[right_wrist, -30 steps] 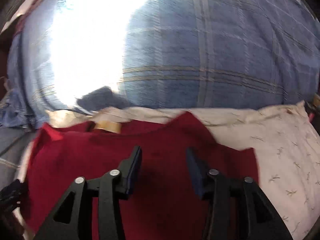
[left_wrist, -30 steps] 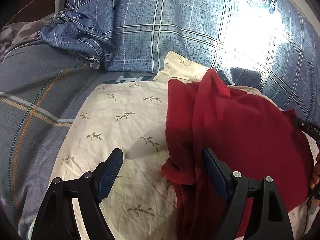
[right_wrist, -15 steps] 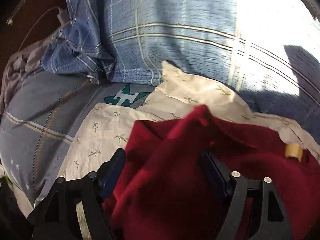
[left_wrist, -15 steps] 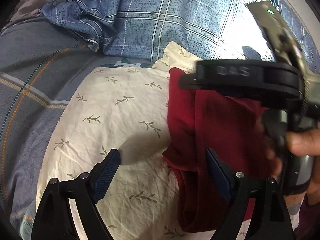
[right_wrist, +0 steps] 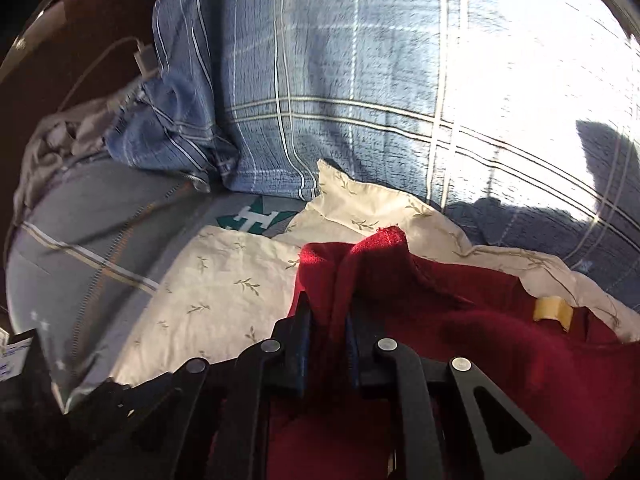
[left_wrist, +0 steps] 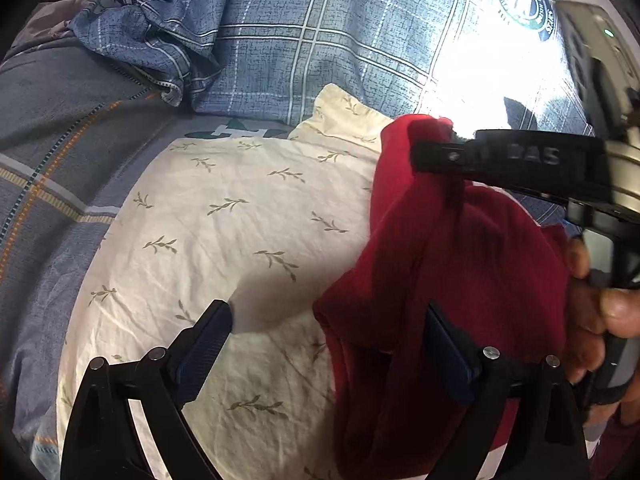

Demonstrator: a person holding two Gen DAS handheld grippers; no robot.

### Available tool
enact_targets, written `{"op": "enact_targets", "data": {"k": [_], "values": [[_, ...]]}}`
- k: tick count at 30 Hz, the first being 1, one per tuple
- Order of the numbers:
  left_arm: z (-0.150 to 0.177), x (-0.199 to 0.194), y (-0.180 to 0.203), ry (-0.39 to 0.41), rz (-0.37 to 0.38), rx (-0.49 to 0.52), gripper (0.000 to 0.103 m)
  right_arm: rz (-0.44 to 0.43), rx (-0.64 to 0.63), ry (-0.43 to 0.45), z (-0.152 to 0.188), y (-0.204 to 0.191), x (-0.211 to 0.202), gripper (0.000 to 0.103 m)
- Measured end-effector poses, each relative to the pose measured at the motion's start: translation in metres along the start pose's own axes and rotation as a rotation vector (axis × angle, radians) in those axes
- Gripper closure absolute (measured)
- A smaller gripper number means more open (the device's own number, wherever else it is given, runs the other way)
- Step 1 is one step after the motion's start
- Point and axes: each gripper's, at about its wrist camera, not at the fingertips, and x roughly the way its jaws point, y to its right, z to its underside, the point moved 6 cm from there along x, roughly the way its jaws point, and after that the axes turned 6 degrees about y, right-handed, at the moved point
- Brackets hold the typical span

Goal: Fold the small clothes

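Observation:
A dark red garment (left_wrist: 460,272) lies on a cream leaf-print pillow (left_wrist: 224,220). My left gripper (left_wrist: 328,344) is open, low over the pillow, with its right finger against the garment's left fold. My right gripper (right_wrist: 326,336) is shut on a raised fold of the red garment (right_wrist: 500,344) near its far left corner. In the left wrist view the right gripper (left_wrist: 432,152) reaches in from the right, holding that corner lifted. A tan label (right_wrist: 554,312) shows at the garment's neck.
A blue plaid pillow (left_wrist: 320,40) stands behind the cream one, with bright sun glare on its right side. A grey plaid blanket (left_wrist: 52,152) lies to the left. A white cable (right_wrist: 132,56) hangs at the far left. A hand (left_wrist: 592,312) holds the right gripper.
My right gripper swung over to the garment's left side, closed on a fold and lifted it. My left gripper stayed open and shifted only slightly.

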Motion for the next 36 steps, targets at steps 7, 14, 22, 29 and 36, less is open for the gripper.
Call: {"op": "enact_targets", "data": {"k": [7,14,22,29,36], "values": [[0.002,-0.01,0.016,0.015,0.105,0.059,0.068,-0.035,0.055,-0.012,0.0,0.01,-0.006,0.084],[0.001,-0.023,0.019,0.04,0.126,0.077,0.074,-0.101,0.127,-0.065,-0.005,0.0,0.003,0.03],[0.005,-0.026,0.025,0.044,0.097,0.129,0.072,0.027,0.008,-0.102,0.008,-0.019,0.037,0.083],[0.01,-0.03,0.03,0.059,0.064,0.135,0.043,-0.082,0.117,0.011,-0.001,0.009,-0.009,0.088],[0.007,-0.063,0.071,0.094,0.172,0.131,0.085,-0.091,0.115,0.066,-0.006,0.034,-0.059,0.089]]}}
